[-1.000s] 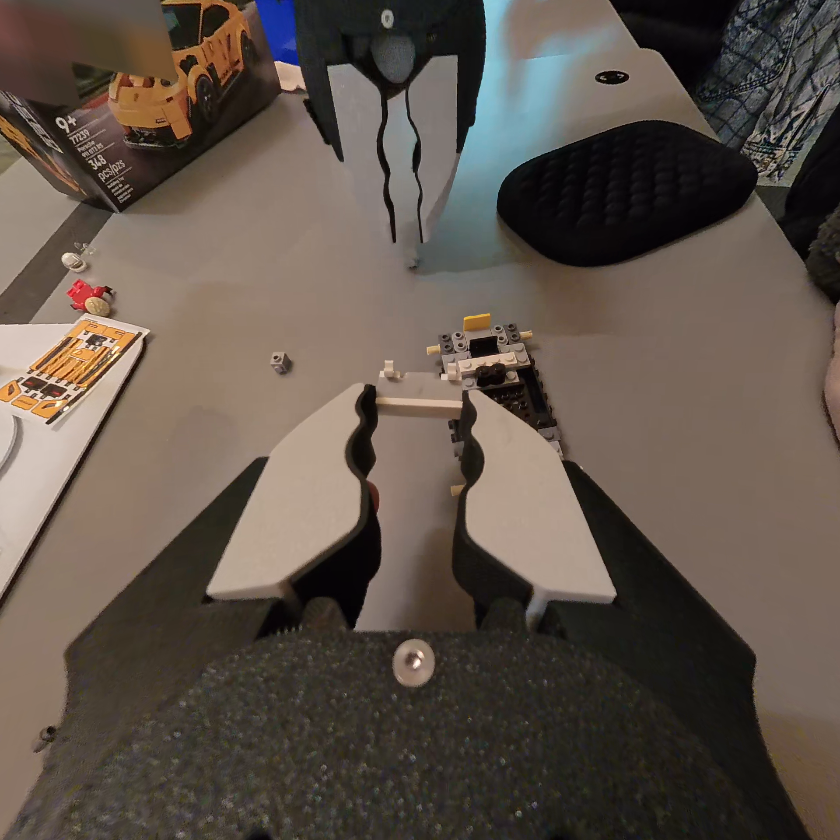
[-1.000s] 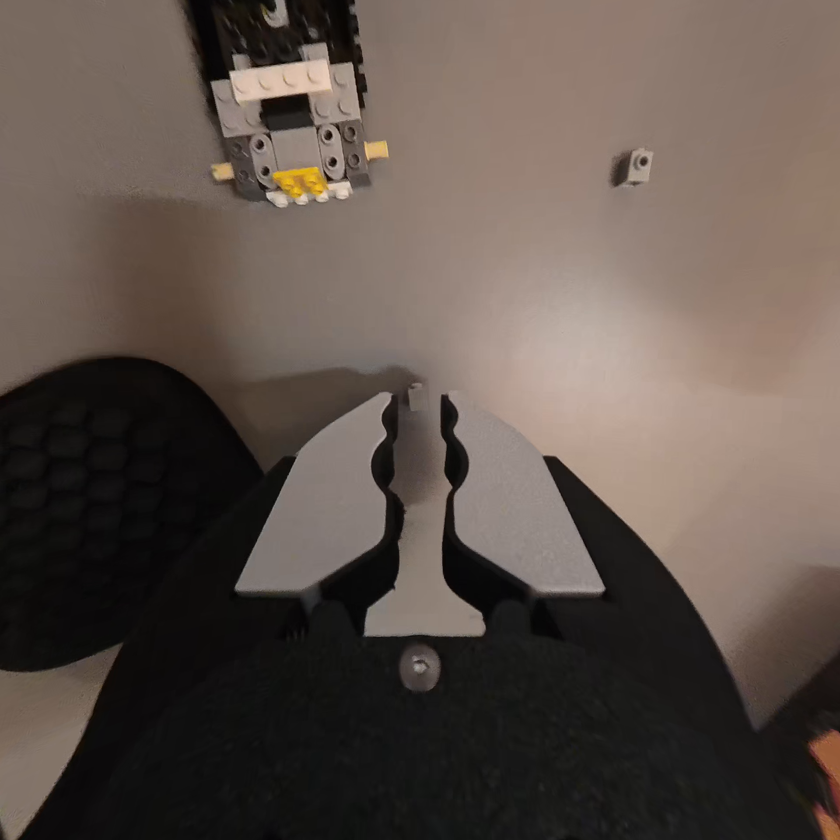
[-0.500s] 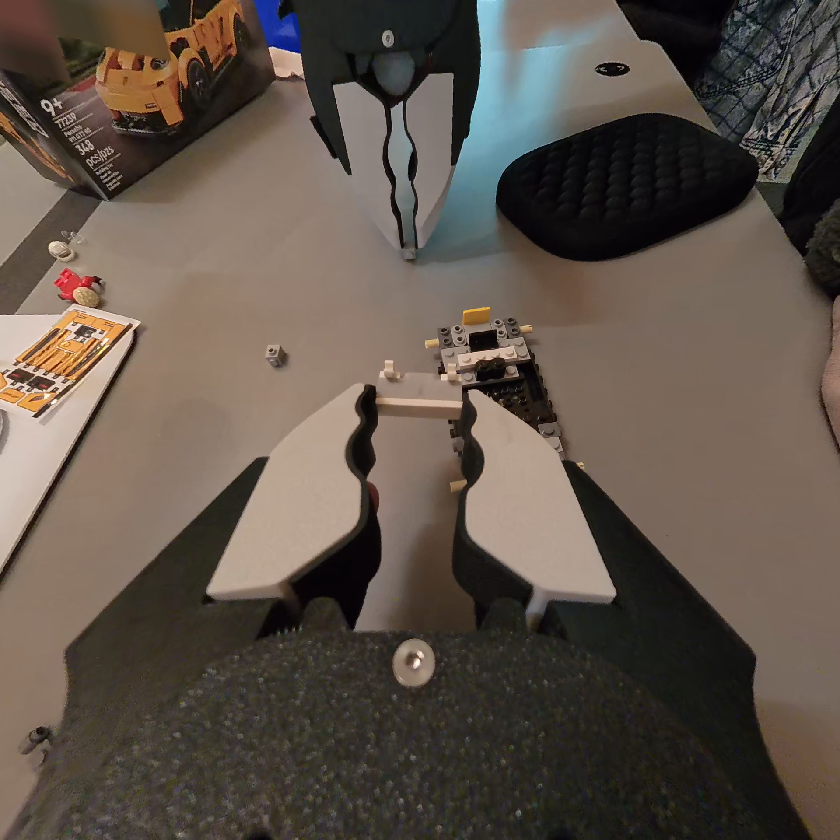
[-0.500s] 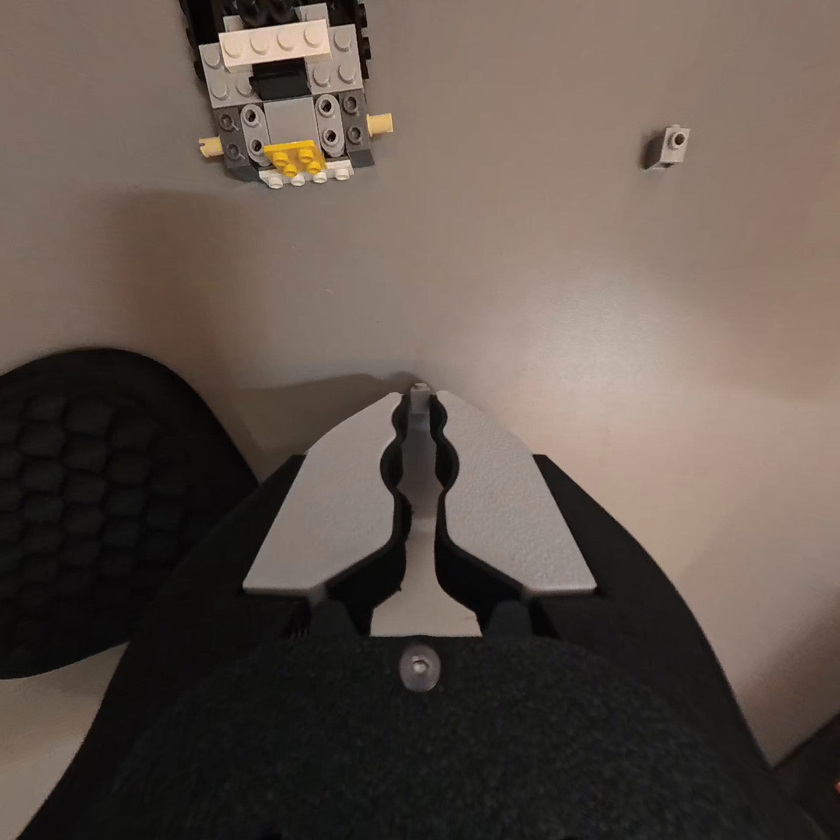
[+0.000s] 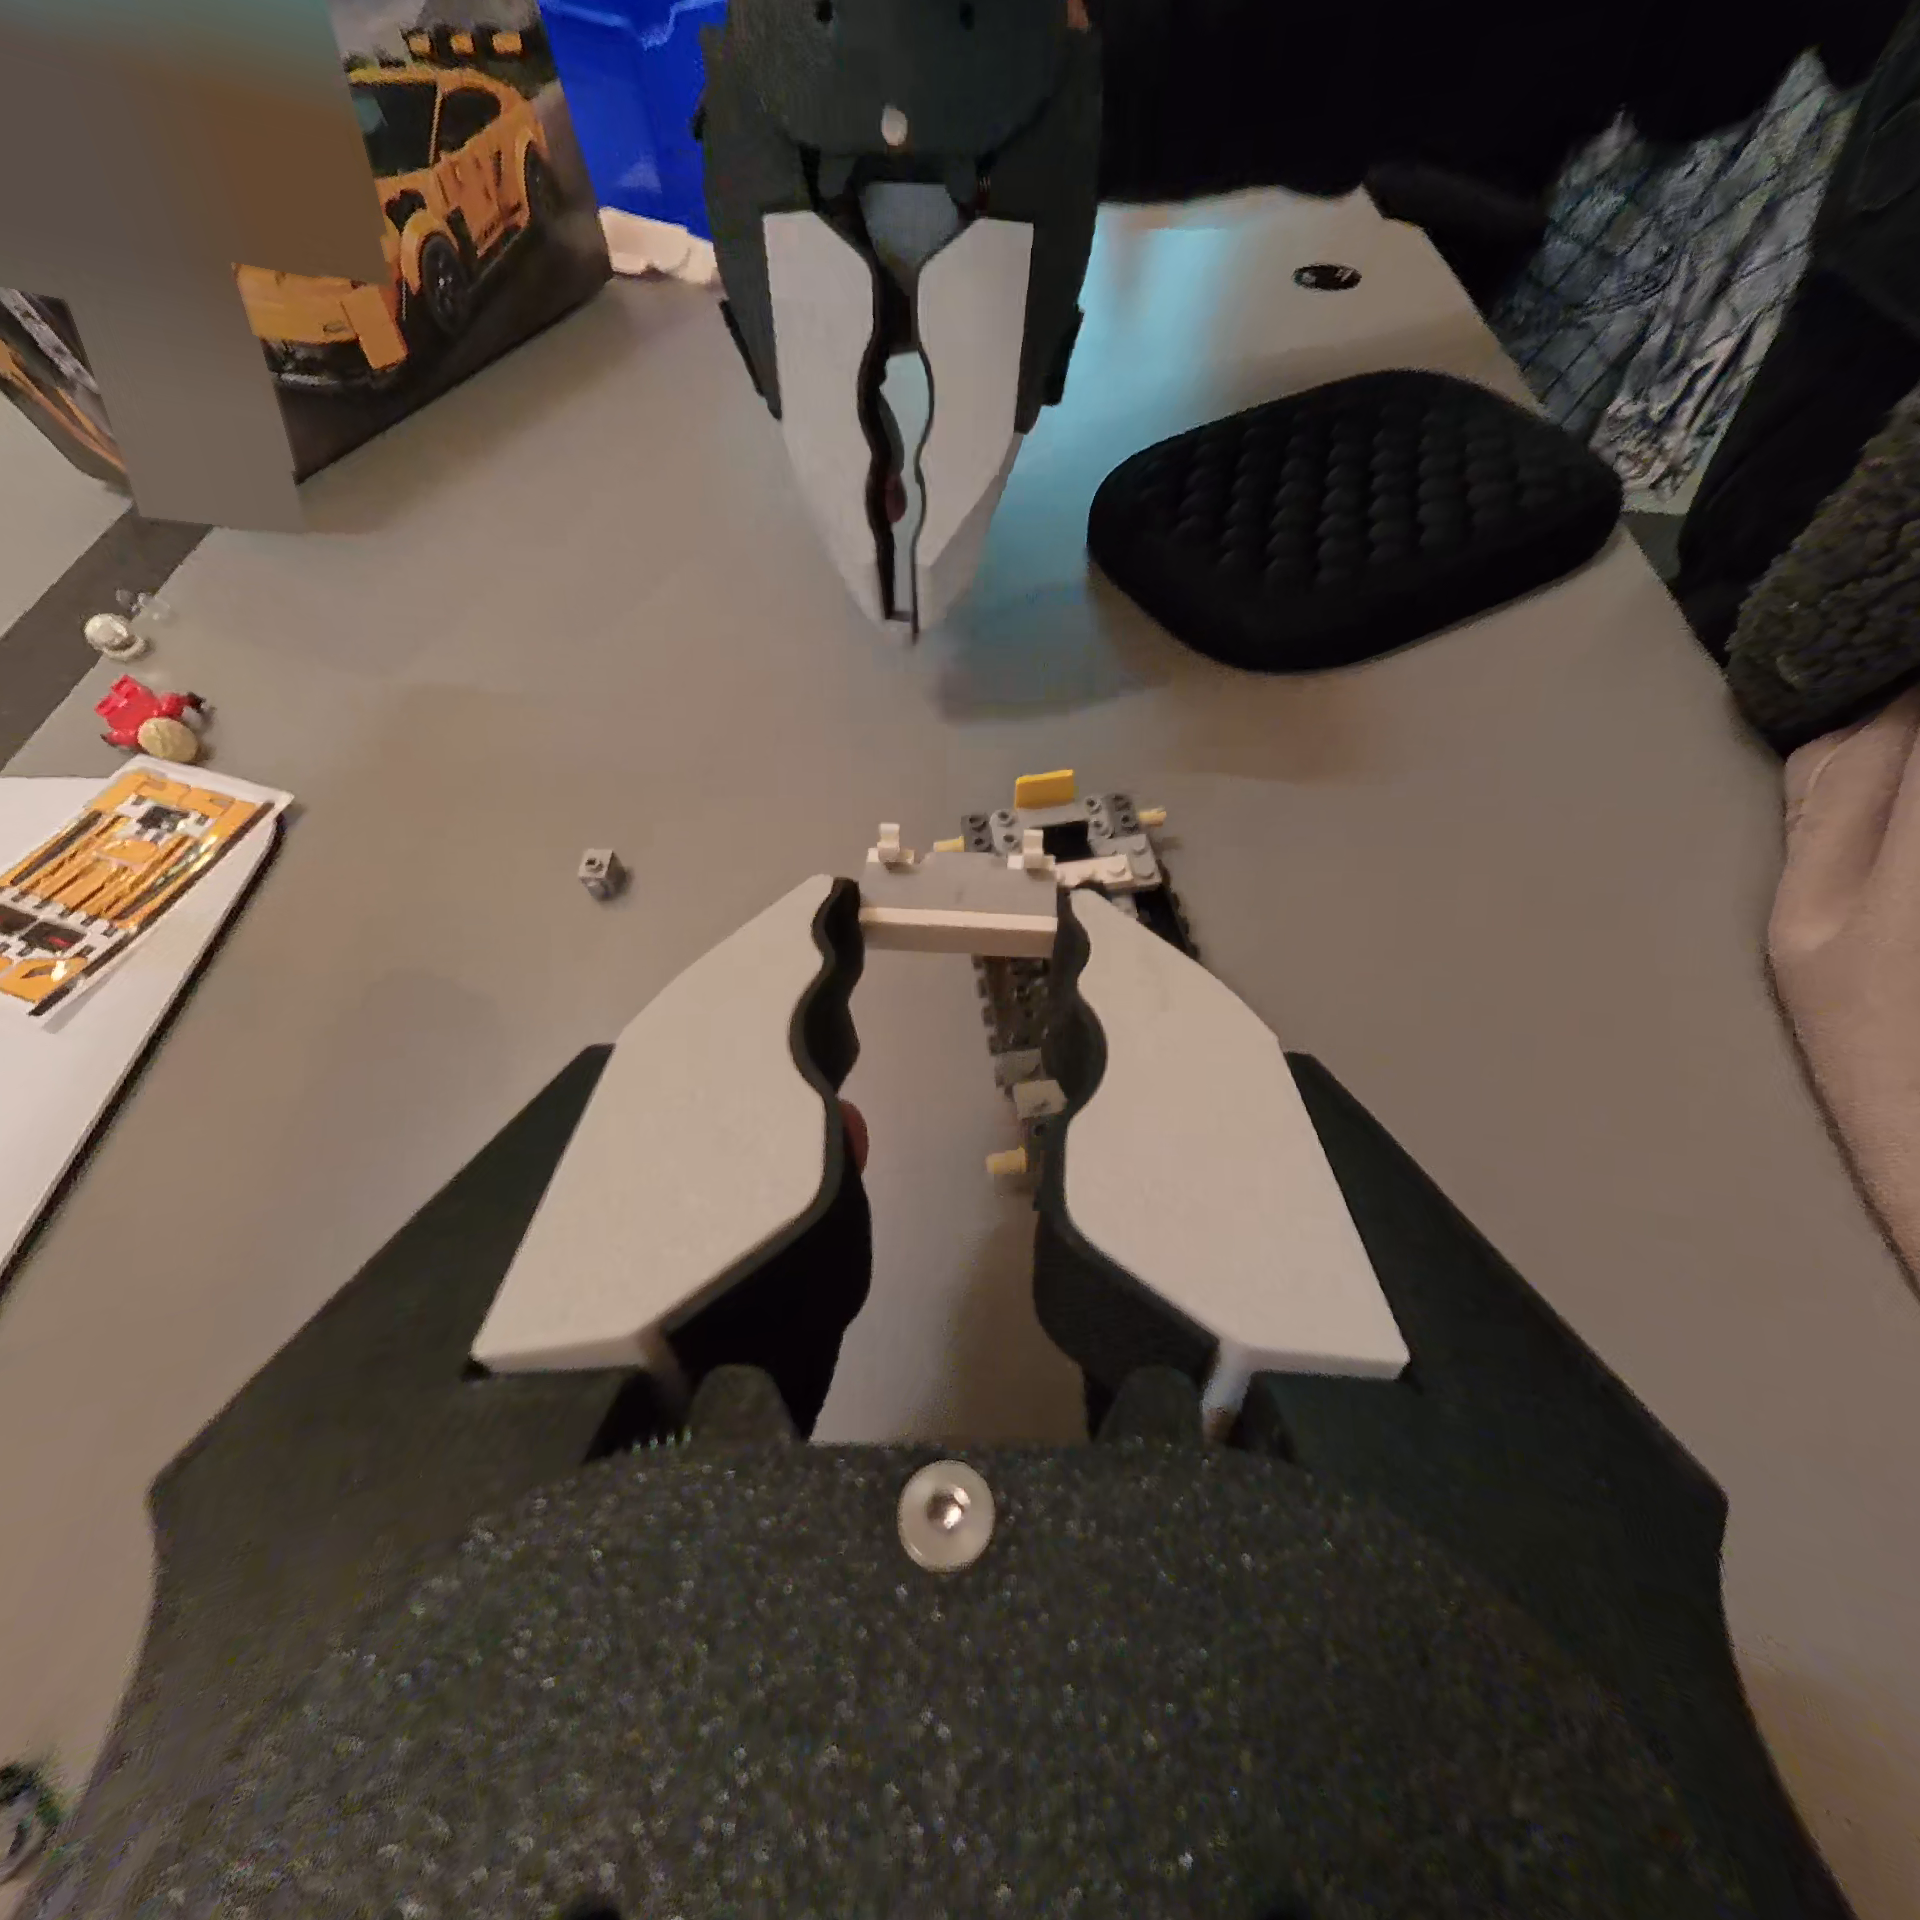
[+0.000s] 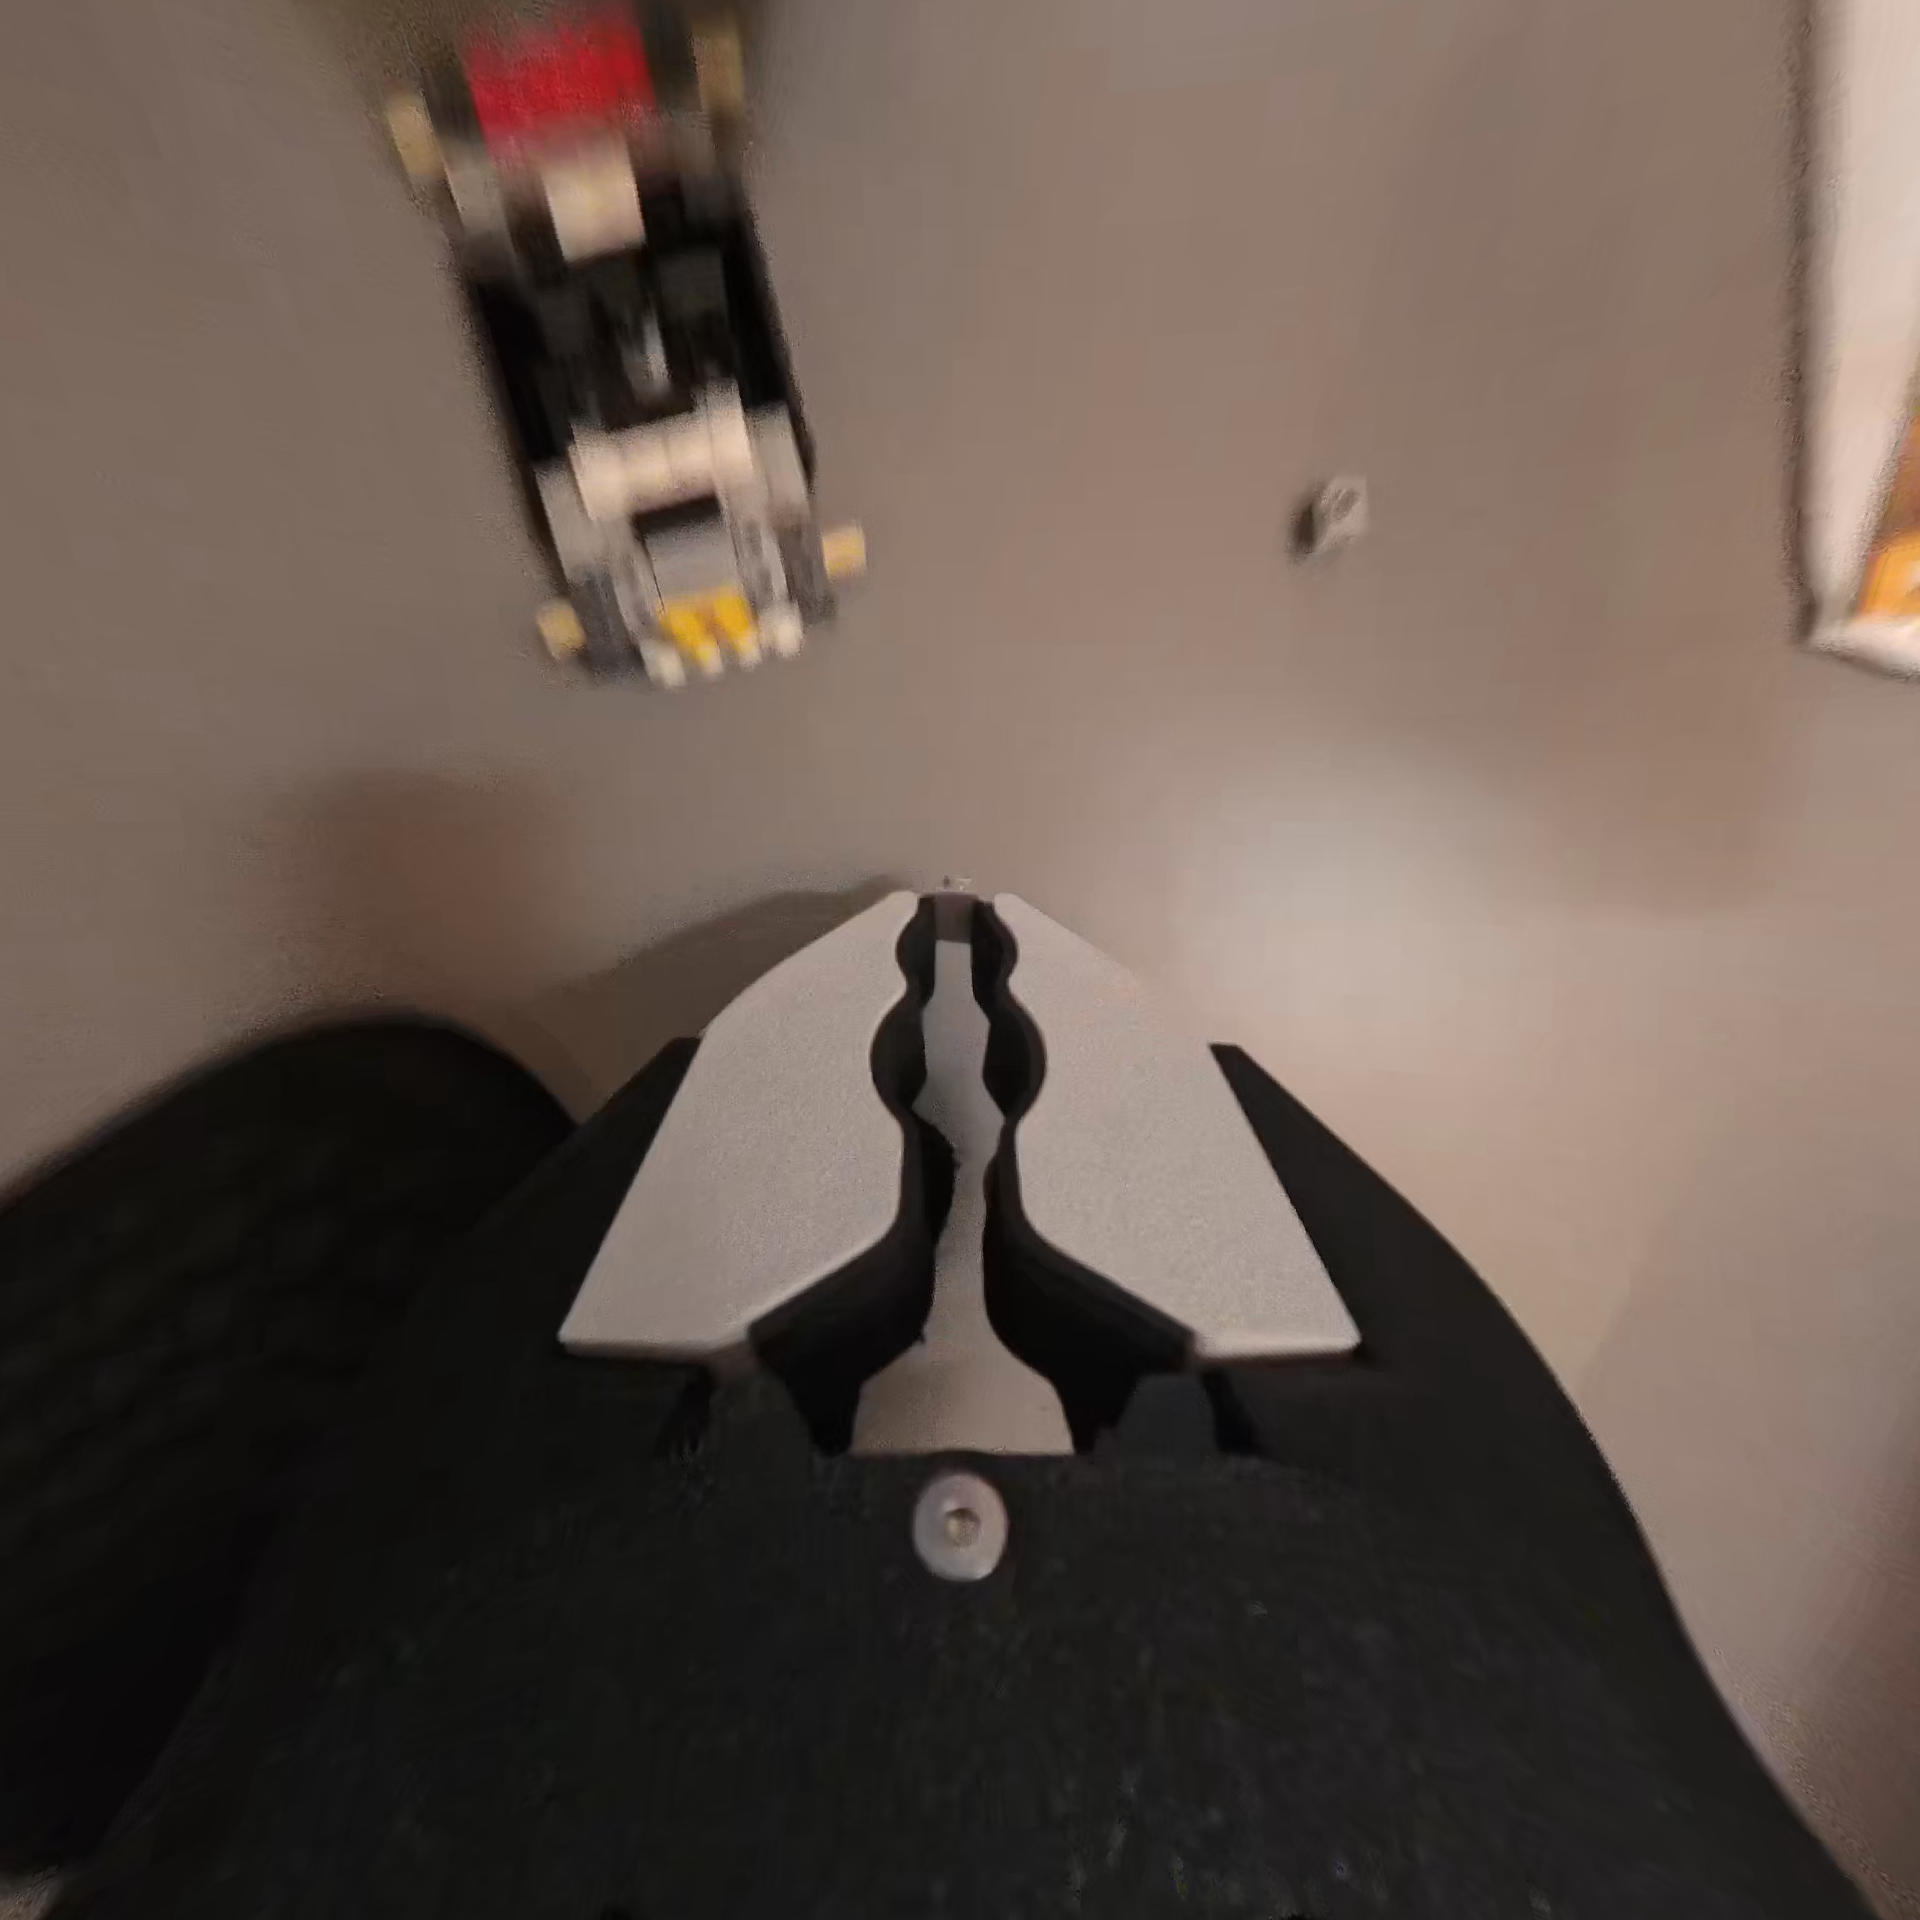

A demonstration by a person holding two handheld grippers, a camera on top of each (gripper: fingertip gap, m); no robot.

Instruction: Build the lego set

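Left wrist: sticker sheet (image 5: 114, 894), right wrist: blurred

Bare counter (image 5: 665, 675) lies mid-surface; the black pad (image 5: 1351, 520) blocks the right edge, the box (image 5: 436, 229) the far-left corner.

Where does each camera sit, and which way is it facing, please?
Left wrist view: on the left gripper, facing along the grey table; shows its fingers shut on a white-and-grey plate assembly, the right gripper opposite.
Right wrist view: on the right gripper, tilted down at the table; shows its fingers pinching a small grey piece.
Shared: the car chassis, a loose grey brick, the black pad.
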